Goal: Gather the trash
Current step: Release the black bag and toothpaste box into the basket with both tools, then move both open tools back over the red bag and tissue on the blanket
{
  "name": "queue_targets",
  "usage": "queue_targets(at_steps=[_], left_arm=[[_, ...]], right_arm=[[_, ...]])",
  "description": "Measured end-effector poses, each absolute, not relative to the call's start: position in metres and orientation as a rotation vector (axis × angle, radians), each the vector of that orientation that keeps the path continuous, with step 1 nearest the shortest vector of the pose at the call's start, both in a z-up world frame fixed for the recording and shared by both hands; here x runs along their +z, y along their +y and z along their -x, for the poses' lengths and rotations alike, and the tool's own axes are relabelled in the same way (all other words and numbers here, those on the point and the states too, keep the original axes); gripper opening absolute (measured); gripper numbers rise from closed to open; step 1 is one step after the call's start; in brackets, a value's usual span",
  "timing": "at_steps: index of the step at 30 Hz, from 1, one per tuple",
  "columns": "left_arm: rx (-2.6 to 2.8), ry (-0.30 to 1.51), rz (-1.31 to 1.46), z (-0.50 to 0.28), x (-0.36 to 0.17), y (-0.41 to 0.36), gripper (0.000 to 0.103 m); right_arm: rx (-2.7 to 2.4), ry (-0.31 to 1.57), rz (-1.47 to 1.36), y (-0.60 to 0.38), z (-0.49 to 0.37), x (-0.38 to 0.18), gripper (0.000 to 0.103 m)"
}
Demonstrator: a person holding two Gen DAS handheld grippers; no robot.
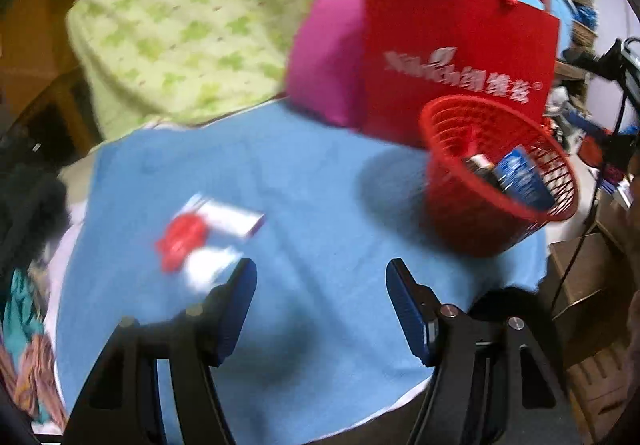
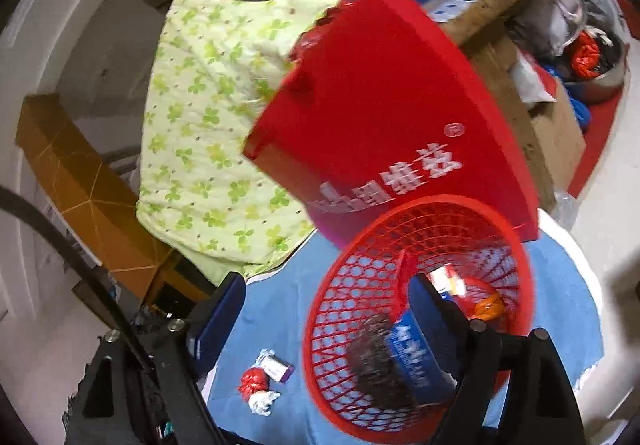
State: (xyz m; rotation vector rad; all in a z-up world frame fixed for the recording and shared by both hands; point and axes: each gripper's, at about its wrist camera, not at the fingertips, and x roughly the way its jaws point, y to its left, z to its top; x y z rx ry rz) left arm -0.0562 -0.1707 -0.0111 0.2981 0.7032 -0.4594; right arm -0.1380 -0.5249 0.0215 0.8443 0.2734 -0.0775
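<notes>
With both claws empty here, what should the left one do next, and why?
Probably move the left claw forward and to its left onto the red wrapper. It is open and empty, and three scraps, the wrapper, a small box and a white wad, are still on the blue cloth outside the basket.

Left wrist view looks down at a slant over the blue cloth [image 1: 304,173], blurred, red basket [image 1: 472,213] far right, small trash pile [image 1: 200,237] near left. Right wrist view sits closer to the basket [image 2: 360,325], nearly over its rim, facing roughly level-down, probably from its right side. Both share basket, trash pile [image 2: 260,381], red bag [image 1: 456,57] and green quilt [image 2: 208,141].
</notes>
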Motion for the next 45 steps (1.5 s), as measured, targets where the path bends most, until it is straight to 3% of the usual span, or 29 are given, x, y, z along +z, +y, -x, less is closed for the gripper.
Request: queue_targets(at_steps=[9, 15, 25, 45], left_arm=[[-0.212, 0.777, -0.177, 0.049, -0.039, -0.046, 0.07], [-0.102, 0.76, -0.123, 0.047, -0.037, -0.001, 0.07], [-0.025, 0.782, -0.071, 0.042, -0.049, 0.032, 0.07], [0.03, 0.737, -0.077, 0.037, -0.039, 0.045, 0.071]], right_arm=[[0.105, 0.319, -0.633, -0.43, 0.107, 0.047, 0.086], [0.23, 0.428, -0.548, -0.362, 0.079, 0.035, 0.086], [0.292, 0.602, -0.511, -0.311, 0.053, -0.002, 0.086], [0.341, 0.685, -0.398, -0.252, 0.014, -0.019, 0.086]])
